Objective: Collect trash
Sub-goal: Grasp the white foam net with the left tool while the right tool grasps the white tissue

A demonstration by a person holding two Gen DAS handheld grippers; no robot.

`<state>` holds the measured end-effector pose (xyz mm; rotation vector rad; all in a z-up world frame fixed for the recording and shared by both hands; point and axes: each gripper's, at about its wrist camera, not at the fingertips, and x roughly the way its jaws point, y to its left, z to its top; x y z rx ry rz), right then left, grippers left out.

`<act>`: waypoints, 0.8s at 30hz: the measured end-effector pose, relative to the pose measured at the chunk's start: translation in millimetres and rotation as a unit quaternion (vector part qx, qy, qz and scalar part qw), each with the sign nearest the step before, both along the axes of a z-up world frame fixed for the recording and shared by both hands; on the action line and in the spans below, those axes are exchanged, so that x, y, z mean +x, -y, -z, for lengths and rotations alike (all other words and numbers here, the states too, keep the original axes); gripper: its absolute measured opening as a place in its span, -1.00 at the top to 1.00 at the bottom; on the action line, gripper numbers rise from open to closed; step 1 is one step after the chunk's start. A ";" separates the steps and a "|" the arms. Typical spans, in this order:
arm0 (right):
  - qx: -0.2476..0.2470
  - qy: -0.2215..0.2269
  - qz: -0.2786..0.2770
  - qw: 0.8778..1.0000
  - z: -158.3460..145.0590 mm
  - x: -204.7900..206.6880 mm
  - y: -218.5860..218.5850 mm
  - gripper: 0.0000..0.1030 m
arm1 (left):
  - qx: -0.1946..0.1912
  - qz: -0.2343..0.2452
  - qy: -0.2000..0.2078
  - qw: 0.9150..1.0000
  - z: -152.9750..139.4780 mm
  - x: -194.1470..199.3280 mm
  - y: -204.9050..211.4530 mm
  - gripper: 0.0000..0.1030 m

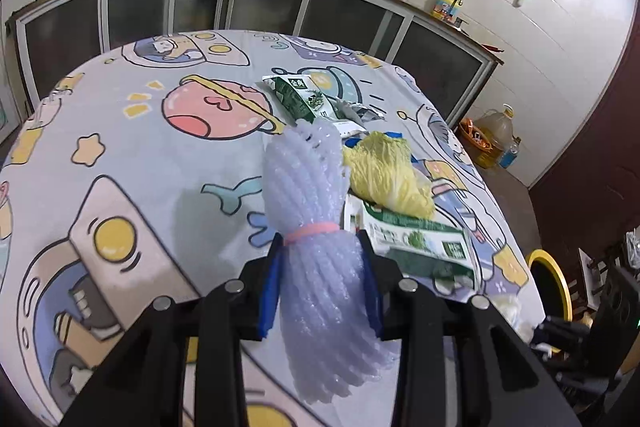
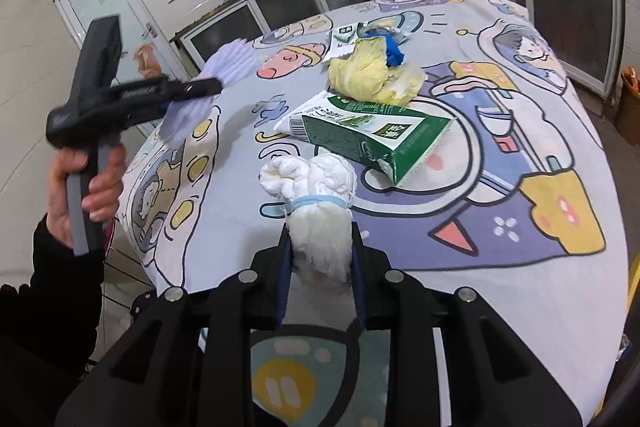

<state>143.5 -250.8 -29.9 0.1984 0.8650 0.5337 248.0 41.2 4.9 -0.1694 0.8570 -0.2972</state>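
Note:
My left gripper is shut on a lilac foam net bundle tied with a pink band, held above the table; the bundle also shows in the right wrist view. My right gripper is shut on a white crumpled wad tied with a blue band, over the table's near edge. On the table lie a green milk carton, yellow cabbage leaves, a second green carton and a blue scrap. The near carton and the leaves lie right of the left gripper.
The table carries a cartoon-print cloth. A counter with dark glass cabinets stands behind it. A yellow-rimmed bin is on the floor at the right. An oil jug and an orange basket stand by the wall.

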 end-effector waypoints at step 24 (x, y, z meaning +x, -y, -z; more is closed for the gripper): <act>0.005 0.016 0.057 0.998 -13.3 -37.4 50.8 0.51 | 0.018 0.113 0.036 0.993 -6.5 -76.8 77.4 0.36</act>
